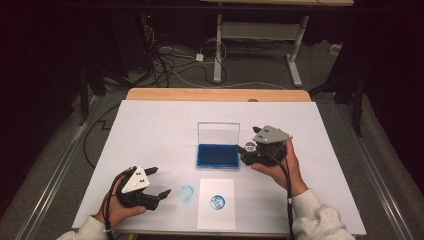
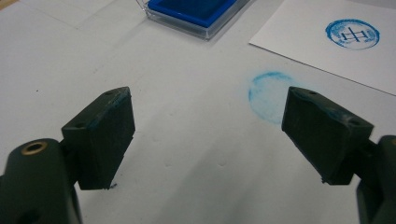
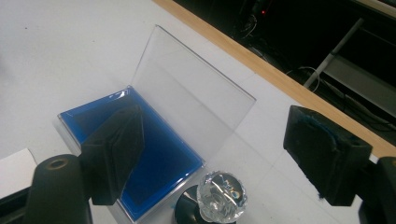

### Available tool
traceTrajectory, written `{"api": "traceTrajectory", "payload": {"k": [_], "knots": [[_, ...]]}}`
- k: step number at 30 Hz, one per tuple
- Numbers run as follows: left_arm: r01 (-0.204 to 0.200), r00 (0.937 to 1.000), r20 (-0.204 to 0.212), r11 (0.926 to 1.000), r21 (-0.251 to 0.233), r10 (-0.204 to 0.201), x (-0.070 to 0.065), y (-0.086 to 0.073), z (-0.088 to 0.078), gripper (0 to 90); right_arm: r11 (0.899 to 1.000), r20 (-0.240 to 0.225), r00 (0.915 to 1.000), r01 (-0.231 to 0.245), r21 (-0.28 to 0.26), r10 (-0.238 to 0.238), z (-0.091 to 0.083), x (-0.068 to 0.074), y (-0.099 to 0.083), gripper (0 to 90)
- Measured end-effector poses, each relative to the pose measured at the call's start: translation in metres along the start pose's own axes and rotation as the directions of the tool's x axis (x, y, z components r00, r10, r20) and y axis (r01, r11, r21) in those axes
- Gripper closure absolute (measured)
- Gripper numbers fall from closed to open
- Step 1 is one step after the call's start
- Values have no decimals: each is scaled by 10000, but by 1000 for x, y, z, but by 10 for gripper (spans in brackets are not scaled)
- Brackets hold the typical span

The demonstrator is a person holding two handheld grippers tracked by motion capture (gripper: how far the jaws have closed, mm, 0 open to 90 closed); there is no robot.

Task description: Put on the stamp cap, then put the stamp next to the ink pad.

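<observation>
Stamp (image 3: 220, 196) with crystal knob standing just beside blue ink pad (image 3: 154, 154), base cut off below. Right gripper (image 3: 210, 149) wide open above it, gripping nothing. Left gripper (image 2: 208, 135) open, empty, near smudged blue ring (image 2: 268, 95).

Ink pad (image 1: 217, 155) sits mid-table with its lid (image 1: 218, 133) upright behind it, stamp (image 1: 249, 146) just right of it, paper sheet (image 1: 216, 204) in front nearer the person, smudge (image 1: 186, 193) on the table (image 1: 150, 130) left of the sheet.
</observation>
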State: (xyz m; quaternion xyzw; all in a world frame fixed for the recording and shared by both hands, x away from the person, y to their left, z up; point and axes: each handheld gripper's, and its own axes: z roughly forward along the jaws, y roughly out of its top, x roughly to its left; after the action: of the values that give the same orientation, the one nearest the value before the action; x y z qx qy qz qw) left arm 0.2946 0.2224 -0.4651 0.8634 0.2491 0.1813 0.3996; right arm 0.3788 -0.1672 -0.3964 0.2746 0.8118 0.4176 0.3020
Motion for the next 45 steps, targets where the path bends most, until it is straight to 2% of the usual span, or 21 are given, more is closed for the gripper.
{"api": "traceTrajectory", "payload": {"k": [9,14,18,20,26,29,32,45], "knots": [[72,10000,-47,10000,23,-72,2,0,0,169,9999,41,9999,140,-87,-140,-10,4,3,204],[91,9998,-160,10000,11,-91,2,1,-1,169,9991,-19,9991,429,17,-429,-15,8,2,202],[56,9997,-257,10000,2,-55,1,1,-2,169,9993,-229,9991,363,-101,-366,-23,9,0,205],[48,9997,-250,10000,-9,-48,2,1,-2,169,9991,-133,9992,384,-179,-387,-28,10,-2,205],[19,9996,-282,10000,-8,-19,0,2,-2,169,9981,154,9981,593,-189,-590,-42,15,-11,205],[0,9995,-302,10000,-24,-1,0,3,-3,169,9964,436,9963,756,-390,-739,-49,17,-15,206],[-9,9996,-292,10000,7,9,0,3,-2,169,9964,396,9972,655,-543,-634,-55,17,-20,206],[21,9995,-303,10000,46,-20,0,4,-1,169,9973,565,9975,454,-576,-421,-73,8,-48,205]]}}
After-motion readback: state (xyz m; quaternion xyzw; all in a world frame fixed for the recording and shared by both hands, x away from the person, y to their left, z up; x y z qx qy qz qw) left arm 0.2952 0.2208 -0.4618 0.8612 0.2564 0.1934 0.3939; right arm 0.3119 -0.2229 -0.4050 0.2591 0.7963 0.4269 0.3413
